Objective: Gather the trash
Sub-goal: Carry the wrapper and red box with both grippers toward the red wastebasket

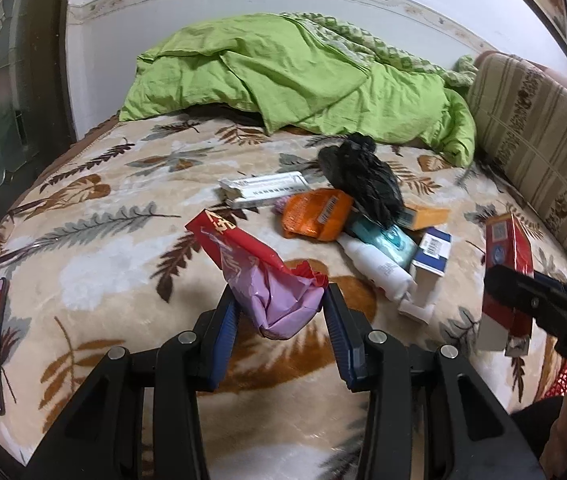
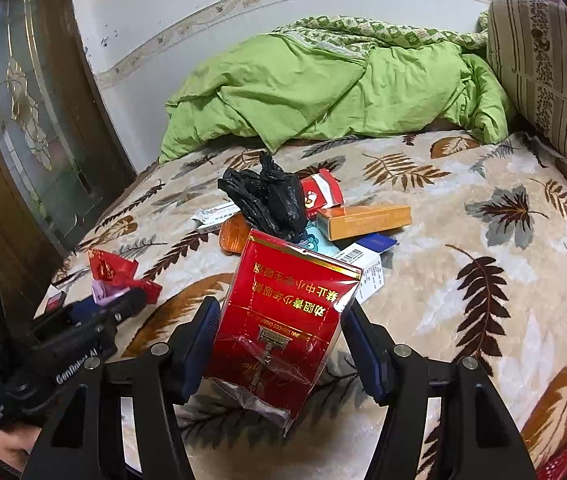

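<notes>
My left jaws [image 1: 279, 312] are nearly closed on a crumpled wrapper [image 1: 259, 276] at lower centre, gripping only its soft tail, so it could slide out. My right jaws [image 2: 283, 344], about half open, clamp a red carton [image 2: 283, 312] by its slick film; it could twist free onto the bed [image 2: 463, 320], where the trash pile [image 2: 283, 208] waits mid-frame.

A crumpled red and lilac wrapper [image 1: 267, 280] stood pinched between the left gripper's [image 1: 281, 312] fingers, its red end tilted toward 10 o'clock. A red cigarette pack [image 2: 283, 320] in torn cellophane sat clamped in the right gripper [image 2: 281, 340], leaning slightly right. At 12 o'clock beyond it, on the leaf-print bed [image 2: 463, 300], lay a heap: black plastic bag [image 2: 267, 200], orange box [image 2: 363, 220], white lotion bottle [image 1: 379, 268], orange packet [image 1: 315, 216], white carton [image 1: 263, 190].
</notes>
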`<state>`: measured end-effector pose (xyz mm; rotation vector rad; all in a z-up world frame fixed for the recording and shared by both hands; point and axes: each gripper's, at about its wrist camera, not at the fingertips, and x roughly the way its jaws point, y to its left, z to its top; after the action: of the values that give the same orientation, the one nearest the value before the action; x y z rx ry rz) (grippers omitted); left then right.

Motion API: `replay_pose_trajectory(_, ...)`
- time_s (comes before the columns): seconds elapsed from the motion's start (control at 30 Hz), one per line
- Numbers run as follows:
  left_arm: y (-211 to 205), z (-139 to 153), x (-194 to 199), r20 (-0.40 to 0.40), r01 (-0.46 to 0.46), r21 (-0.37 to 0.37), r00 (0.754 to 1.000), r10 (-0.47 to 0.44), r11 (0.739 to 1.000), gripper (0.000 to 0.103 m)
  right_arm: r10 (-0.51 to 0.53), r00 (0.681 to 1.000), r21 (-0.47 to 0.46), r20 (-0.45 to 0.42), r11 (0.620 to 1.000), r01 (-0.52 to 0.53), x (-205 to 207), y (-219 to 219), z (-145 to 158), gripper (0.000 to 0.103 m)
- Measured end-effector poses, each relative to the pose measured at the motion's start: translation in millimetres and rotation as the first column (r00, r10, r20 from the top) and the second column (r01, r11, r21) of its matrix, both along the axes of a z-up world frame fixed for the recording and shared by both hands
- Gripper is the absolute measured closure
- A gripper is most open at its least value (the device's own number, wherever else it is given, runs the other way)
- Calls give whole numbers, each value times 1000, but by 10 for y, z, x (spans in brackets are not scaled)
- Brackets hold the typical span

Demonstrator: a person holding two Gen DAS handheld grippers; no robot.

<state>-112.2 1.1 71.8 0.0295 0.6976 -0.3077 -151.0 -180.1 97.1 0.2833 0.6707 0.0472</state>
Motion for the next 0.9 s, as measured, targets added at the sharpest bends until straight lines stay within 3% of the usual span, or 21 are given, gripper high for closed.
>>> replay_pose_trajectory(0.47, -281, -46, -304, -32, 109, -3, 994, -109, 994, 62, -12, 1000, 73, -14, 997, 13, -322, -190, 61, 37)
replay_pose_trajectory(0.9, -617, 109, -639, -26, 226, -4, 974, -226, 974, 62, -37, 999, 130, -5, 991, 38, -799, -488, 215, 37)
